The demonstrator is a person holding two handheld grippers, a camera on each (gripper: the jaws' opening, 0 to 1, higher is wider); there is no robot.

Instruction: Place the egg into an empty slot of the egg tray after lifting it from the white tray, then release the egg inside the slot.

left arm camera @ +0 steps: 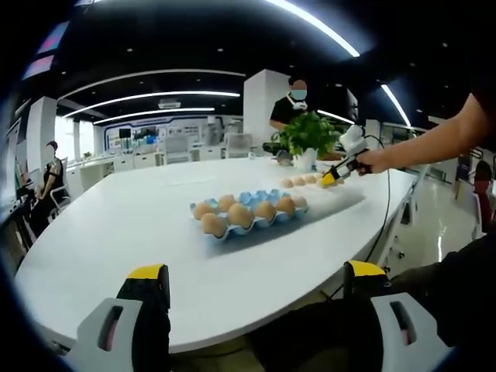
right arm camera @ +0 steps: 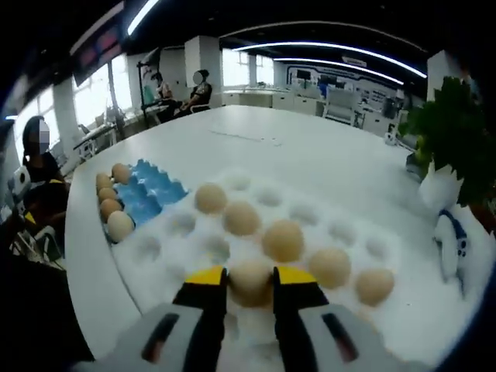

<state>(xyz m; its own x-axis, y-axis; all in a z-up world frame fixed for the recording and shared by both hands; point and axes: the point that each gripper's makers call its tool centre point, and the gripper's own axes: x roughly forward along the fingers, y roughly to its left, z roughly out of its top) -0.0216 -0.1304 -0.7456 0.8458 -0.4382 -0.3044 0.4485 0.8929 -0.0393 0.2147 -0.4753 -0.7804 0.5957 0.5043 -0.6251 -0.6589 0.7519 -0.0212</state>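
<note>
In the right gripper view my right gripper (right arm camera: 249, 276) has its yellow-tipped jaws closed against the sides of a tan egg (right arm camera: 249, 285) that rests in the near row of the white tray (right arm camera: 310, 213). Several more eggs lie in that tray. The blue egg tray (right arm camera: 151, 190) sits to the left, with eggs along its far side and bare slots nearer. In the left gripper view the blue egg tray (left arm camera: 249, 197) holds several eggs mid-table. Behind it, the right gripper (left arm camera: 329, 180) reaches down onto the white tray (left arm camera: 329, 194). My left gripper (left arm camera: 256, 277) hangs open near the table edge, holding nothing.
A potted plant (right arm camera: 457, 132) in a white pot (right arm camera: 438, 190) stands just beyond the white tray. The big white table (left arm camera: 116, 225) stretches left of the trays. People sit and stand at the room's far sides, and one person (left arm camera: 291, 108) stands behind the plant.
</note>
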